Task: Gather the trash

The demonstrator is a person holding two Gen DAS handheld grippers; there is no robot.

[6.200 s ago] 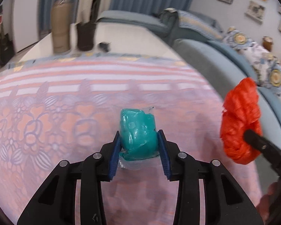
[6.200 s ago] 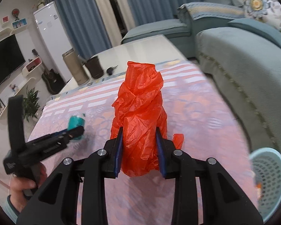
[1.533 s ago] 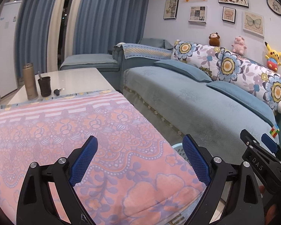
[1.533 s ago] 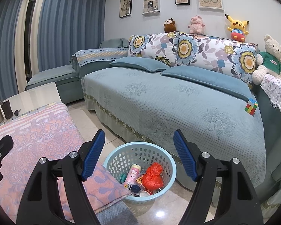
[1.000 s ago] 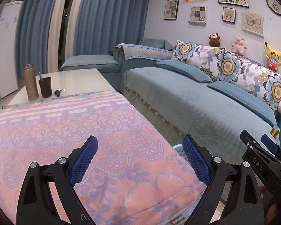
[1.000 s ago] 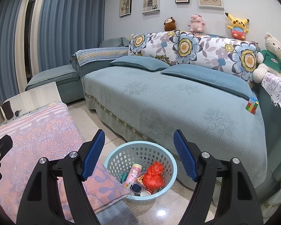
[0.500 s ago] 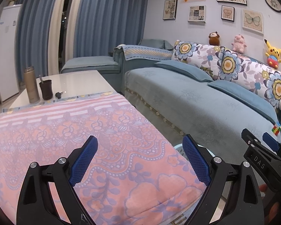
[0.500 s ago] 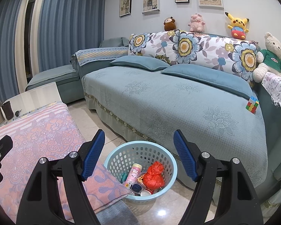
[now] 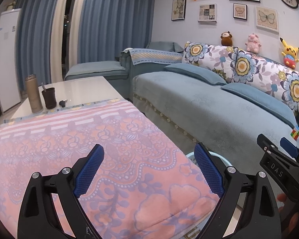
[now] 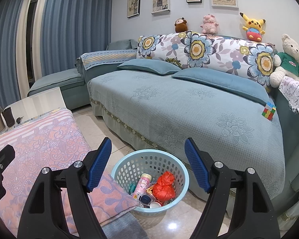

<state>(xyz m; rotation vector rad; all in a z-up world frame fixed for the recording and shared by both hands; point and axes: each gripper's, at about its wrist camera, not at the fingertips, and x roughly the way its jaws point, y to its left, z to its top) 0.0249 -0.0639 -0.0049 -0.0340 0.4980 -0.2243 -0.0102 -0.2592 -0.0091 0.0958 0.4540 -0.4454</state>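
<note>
A light blue plastic basket (image 10: 181,171) stands on the floor between the table and the sofa. In it lie a crumpled orange-red bag (image 10: 164,187), a pink bottle (image 10: 141,185) and several small items. My right gripper (image 10: 147,165) hovers above the basket, open, nothing between its blue pads. My left gripper (image 9: 148,169) is open and empty over the table's near corner, above the pink patterned cloth (image 9: 89,145). A sliver of the basket's rim (image 9: 190,156) shows beside its right pad. In the left wrist view the right gripper (image 9: 279,159) appears at the right edge.
A blue sofa (image 10: 189,115) with floral cushions and plush toys runs behind the basket; a colour cube (image 10: 268,111) lies on it. At the table's far end stand a tall flask (image 9: 33,93), a dark cup (image 9: 49,97) and keys (image 9: 62,103). Tiled floor (image 10: 175,219) surrounds the basket.
Several seconds ago each gripper was shut on trash, a teal wad and an orange-red bag; now both are open and empty. Over the last second almost nothing has moved.
</note>
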